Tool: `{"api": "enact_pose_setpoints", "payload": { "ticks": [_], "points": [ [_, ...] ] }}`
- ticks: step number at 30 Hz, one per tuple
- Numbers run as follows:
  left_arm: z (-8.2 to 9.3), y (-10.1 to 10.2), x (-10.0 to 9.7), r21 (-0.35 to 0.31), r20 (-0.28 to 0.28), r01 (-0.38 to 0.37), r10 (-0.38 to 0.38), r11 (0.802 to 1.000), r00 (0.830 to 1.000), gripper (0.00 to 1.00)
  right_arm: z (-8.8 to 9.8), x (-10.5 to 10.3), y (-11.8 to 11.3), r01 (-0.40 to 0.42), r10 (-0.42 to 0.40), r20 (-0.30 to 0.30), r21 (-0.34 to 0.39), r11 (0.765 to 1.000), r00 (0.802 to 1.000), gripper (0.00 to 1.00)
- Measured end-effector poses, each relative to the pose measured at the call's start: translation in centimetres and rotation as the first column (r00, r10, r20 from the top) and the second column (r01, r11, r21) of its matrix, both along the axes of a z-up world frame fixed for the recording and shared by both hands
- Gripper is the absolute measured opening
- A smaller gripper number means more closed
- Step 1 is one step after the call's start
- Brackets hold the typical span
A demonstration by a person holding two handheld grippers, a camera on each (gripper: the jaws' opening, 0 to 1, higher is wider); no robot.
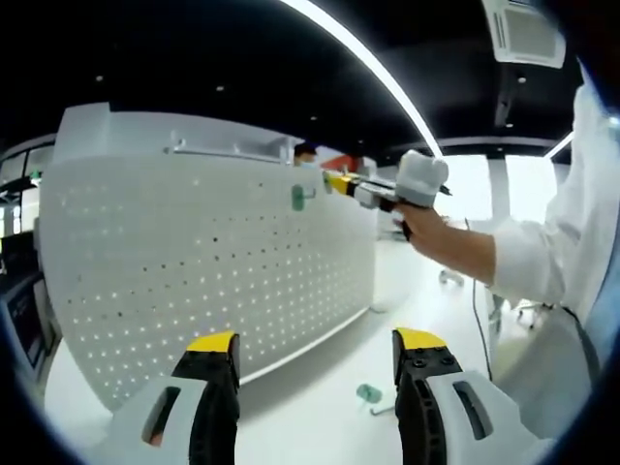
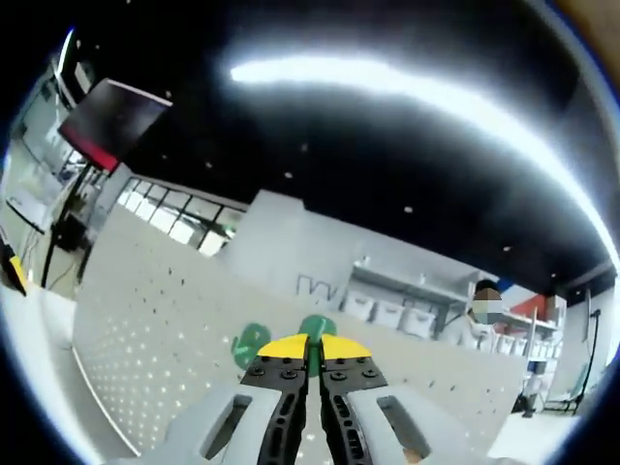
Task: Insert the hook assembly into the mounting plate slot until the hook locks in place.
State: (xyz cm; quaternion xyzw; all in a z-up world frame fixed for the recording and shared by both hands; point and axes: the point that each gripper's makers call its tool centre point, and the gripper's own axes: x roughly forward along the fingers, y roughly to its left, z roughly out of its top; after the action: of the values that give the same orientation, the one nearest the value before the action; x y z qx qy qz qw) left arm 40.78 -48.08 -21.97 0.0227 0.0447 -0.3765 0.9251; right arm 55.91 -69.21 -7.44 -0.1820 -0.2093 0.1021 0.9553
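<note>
While the white pegboard (image 1: pixel 194 262) is stood upright on the white table (image 1: pixel 320 407), a green hook (image 1: pixel 298 198) is seen hung near its top edge in the left gripper view, just ahead of the tips of the right claw (image 1: pixel 334 180). That claw is held by a hand (image 1: pixel 426 231) in a white sleeve (image 1: pixel 542 257), reaching in from the right of the view toward the board. Whether the hook is touched by those tips cannot be told from this view.

The left claw (image 1: pixel 315 354) is held low over the table, jaws spread wide with nothing between them, the board facing it and well apart. A second green hook (image 1: pixel 369 395) is seen lying loose on the table just beside the inner edge of the right-hand jaw, between the two jaws and slightly ahead. A metal rail (image 1: pixel 228 151) is fixed along the board's top, up and left of the hung hook.

In the right gripper view, the right claw (image 2: pixel 308 341) is narrowed almost fully, yellow tips nearly together, and a green hook (image 2: pixel 316 327) is pinched in the thin gap at the tips, right against the pegboard (image 2: pixel 145 320). Another green round piece (image 2: pixel 251 343) is seen on the board just left of the tips. Whether the hook is seated in a hole cannot be told. A person (image 2: pixel 477 312) is seen far behind the board, off to the right of the claw.
</note>
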Motion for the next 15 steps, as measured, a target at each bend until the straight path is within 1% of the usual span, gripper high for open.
{"api": "enact_pose_setpoints", "payload": {
  "ticks": [8,15],
  "points": [
    [-0.2,-0.1,0.0,0.0,-0.008,0.004,-0.004,1.0,1.0,0.65,-0.9,0.8,-0.2,0.01,-0.01,-0.024,0.001,1.0,1.0,0.01],
    [-0.2,0.1,0.0,-0.003,-0.007,-0.001,0.001,1.0,1.0,0.65,-1.0,1.7,-0.4,0.015,-0.015,-0.032,0.009,1.0,0.999,0.01]
  ]
}}
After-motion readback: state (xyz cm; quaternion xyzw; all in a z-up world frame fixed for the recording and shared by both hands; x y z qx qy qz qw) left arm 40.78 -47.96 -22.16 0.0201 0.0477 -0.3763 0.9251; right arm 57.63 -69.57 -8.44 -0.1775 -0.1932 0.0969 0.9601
